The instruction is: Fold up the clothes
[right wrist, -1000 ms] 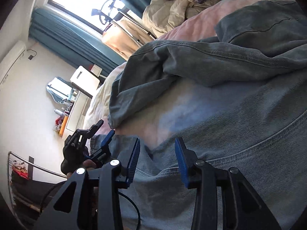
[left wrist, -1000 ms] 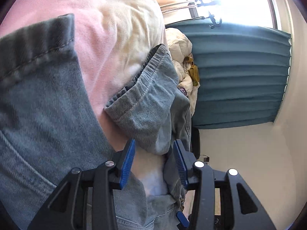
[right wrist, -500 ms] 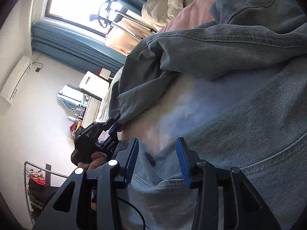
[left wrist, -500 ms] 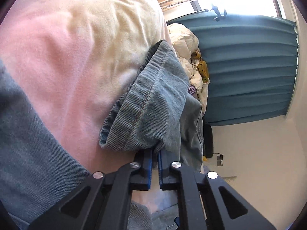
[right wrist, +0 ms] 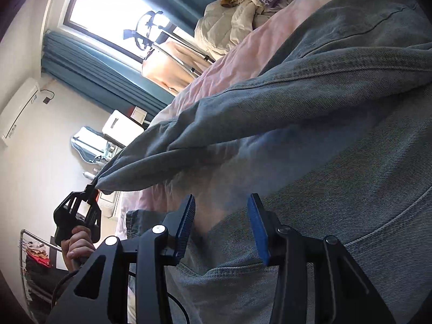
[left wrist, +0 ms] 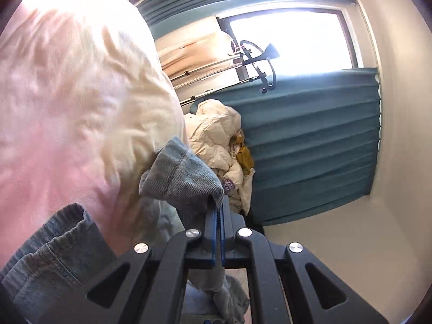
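Left wrist view looks along the left gripper (left wrist: 218, 210), whose blue pads are pressed flat together on the hemmed corner of the denim garment (left wrist: 183, 178), so the cloth bunches just above the fingertips and more of it hangs below between the black finger arms. Beyond the pinched corner lies the pink bedsheet (left wrist: 67, 135), with a pile of cream bedding (left wrist: 216, 135) farther back against the teal curtain (left wrist: 310, 148) and a bright window (left wrist: 291, 40) above. From the right wrist view, the same gripper (right wrist: 90, 189) appears at the left edge, raised off the bed and held in a person's hand (right wrist: 78, 245) that wraps the black handle from below; the denim stretches taut from its tip up and across to the wide body of the garment (right wrist: 324, 135) spread over the sheet (right wrist: 243, 54). The right gripper (right wrist: 221, 224) points steeply down at the garment with its jaws about half open; denim lies beneath the gap, but the blue pads (right wrist: 186, 221) stand apart from each other with no fold clamped between them. A wall air conditioner (right wrist: 19, 113) and a mirror (right wrist: 86, 145) sit in the background on the left.
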{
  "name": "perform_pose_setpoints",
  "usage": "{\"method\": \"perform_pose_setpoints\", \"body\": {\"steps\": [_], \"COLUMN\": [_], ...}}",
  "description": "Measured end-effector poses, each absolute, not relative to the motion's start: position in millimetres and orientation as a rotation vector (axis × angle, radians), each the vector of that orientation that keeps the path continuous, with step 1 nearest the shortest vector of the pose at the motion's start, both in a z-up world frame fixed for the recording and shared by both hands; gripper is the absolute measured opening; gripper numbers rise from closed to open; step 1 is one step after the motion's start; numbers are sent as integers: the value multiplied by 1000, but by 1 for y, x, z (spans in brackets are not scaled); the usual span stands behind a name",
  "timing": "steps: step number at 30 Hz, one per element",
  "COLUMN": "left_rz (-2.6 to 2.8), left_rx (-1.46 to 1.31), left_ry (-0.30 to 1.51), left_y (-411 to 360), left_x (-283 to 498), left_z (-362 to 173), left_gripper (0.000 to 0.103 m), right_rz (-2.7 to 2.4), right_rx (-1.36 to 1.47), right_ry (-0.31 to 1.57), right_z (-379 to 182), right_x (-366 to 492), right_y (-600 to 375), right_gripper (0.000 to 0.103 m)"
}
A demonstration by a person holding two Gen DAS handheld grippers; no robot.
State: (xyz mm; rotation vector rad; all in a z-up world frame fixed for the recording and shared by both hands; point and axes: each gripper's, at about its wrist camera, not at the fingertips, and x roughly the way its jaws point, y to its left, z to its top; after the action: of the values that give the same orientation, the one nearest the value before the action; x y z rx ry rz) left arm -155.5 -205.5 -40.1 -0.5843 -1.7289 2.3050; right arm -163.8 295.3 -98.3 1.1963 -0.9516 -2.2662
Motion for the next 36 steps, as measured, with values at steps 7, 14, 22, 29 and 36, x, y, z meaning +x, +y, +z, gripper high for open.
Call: {"method": "perform_pose_setpoints", "body": {"steps": [7,14,22,29,36], "left_rz": [2467,2391,2656,2769,2717], "left_rx": [-742,-857,-1081,-1053,-1243], "left_ry": [-1600,-1736,-1475,-1189,-1053], "left_y": [-197,-206,-192,-190,-184], "left_x": [-159,-151,-128,-112,-139], "left_z": [-48,-85,-59,-21,-43], "left_gripper": [1,1,22,49,49], "right_rz": [-2322,-2379,-2309,-2243,-2053], "right_rx": [1166,1151,1130,1143,1244], "right_ry": [-1035,-1005,-780,-557,-487], "right_z": [-92,-87,-70,-52,-58], "right_x": [-169,-182,-212,-258,-351], "right_y": [317,330,295,241,128], "right_gripper": [41,41,41,45,56]}}
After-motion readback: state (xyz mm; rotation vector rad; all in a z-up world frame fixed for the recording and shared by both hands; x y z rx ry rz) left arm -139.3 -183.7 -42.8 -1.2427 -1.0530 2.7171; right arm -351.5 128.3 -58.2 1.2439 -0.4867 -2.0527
